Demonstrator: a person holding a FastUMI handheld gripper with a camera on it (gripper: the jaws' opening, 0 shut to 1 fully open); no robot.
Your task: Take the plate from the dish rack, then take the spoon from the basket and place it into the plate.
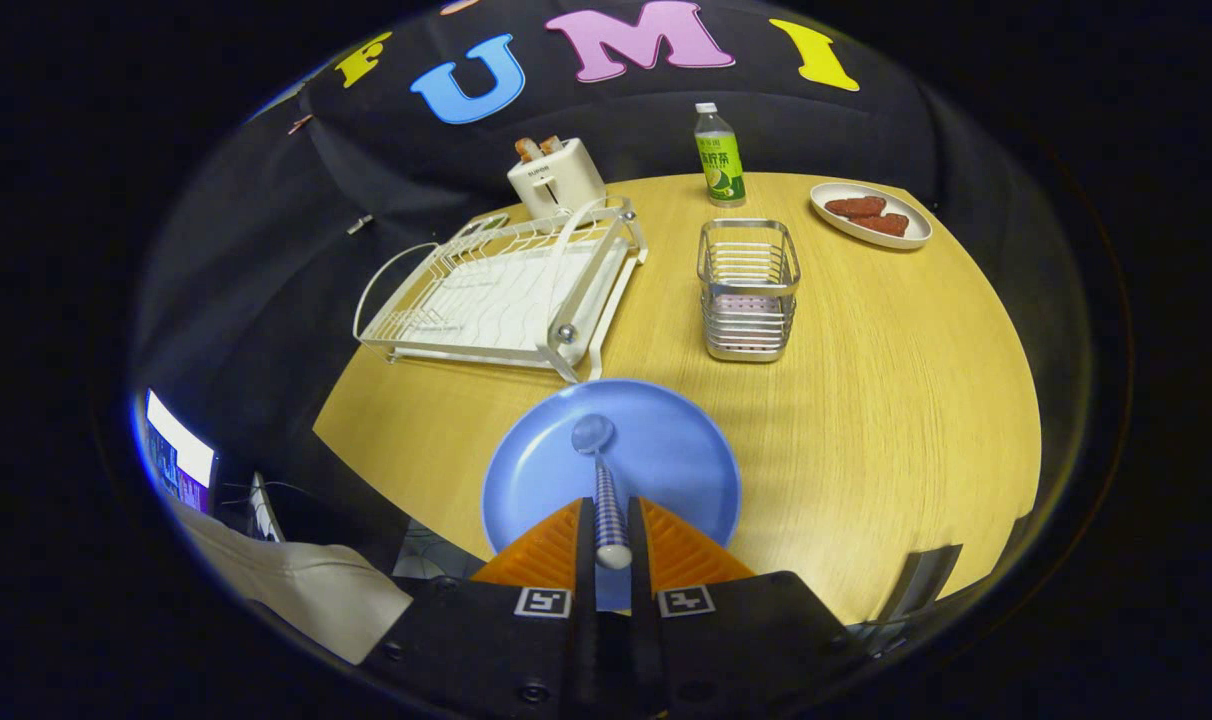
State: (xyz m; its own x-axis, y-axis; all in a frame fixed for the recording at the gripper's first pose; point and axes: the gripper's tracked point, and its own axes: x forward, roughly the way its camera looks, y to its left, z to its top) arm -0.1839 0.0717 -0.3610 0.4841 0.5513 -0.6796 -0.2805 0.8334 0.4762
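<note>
A round blue plate [666,450] lies flat on the wooden table just ahead of my fingers. My gripper [611,510] is shut on the spoon [606,490], whose striped handle is pressed between both fingers. The spoon's metal bowl [593,433] points forward over the middle of the plate; whether it touches the plate I cannot tell. Beyond the plate to the left stands the white wire dish rack [506,290], with no dishes in it. The metal wire basket [748,288] stands beyond the plate to the right.
A white toaster [556,178] sits behind the rack. A green-labelled bottle [719,155] stands behind the basket. A white oval dish [871,215] with reddish food lies at the far right. A sleeve [296,585] and a lit screen [178,455] show off the table's near left edge.
</note>
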